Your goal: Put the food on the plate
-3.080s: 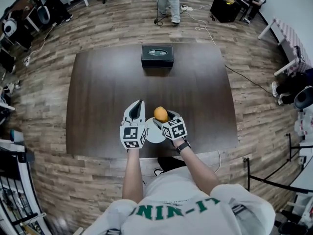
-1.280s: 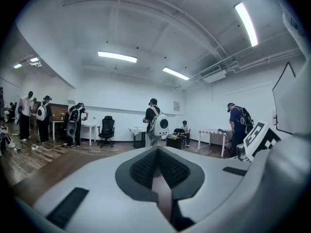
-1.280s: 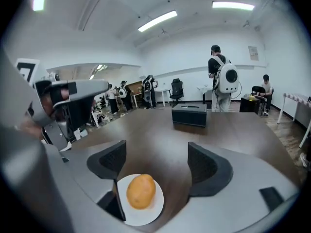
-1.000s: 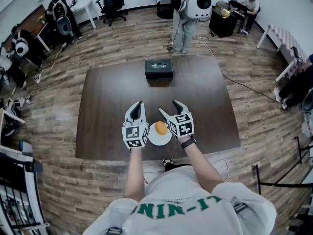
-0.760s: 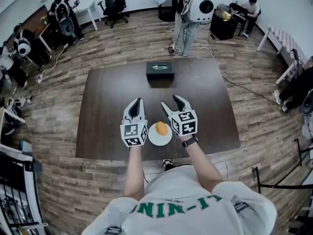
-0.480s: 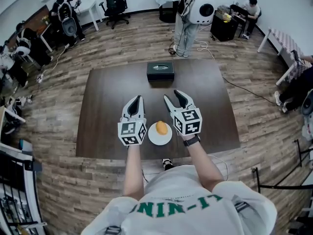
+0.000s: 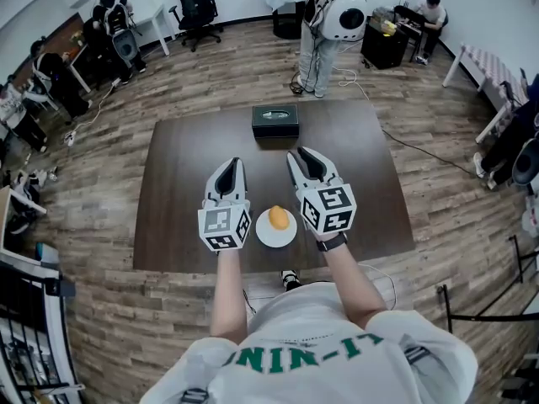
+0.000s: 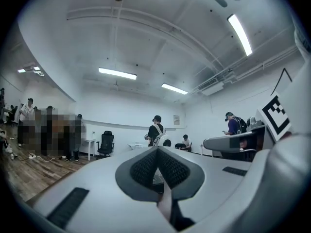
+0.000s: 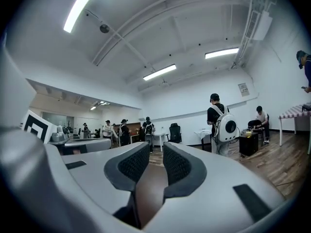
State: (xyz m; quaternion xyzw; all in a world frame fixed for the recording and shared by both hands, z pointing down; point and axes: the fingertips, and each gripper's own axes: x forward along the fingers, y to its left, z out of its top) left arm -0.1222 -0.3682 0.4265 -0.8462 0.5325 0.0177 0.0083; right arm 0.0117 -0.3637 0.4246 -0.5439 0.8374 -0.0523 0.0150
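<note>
An orange piece of food [image 7: 278,217] lies on the small white plate [image 7: 268,236] near the front edge of the dark table [image 7: 185,167]. Neither gripper touches it. My left gripper [image 7: 229,167] is held just left of the plate, pointing away from me; in the left gripper view [image 8: 158,152] its pads meet with nothing between them. Right of the plate is my right gripper [image 7: 305,156], raised and tilted upward. Its jaws are closing, and the right gripper view [image 9: 155,152] shows a narrow empty gap between the pads.
A black box [image 7: 275,120] stands at the table's far edge. A person with a white backpack [image 7: 341,15] stands beyond the table. Office chairs, desks and other people line the room's walls. Wood floor surrounds the table.
The right gripper has let go of the orange food, which now rests on the plate. It has drawn off to the right and its jaws have narrowed. The left gripper edged left.
</note>
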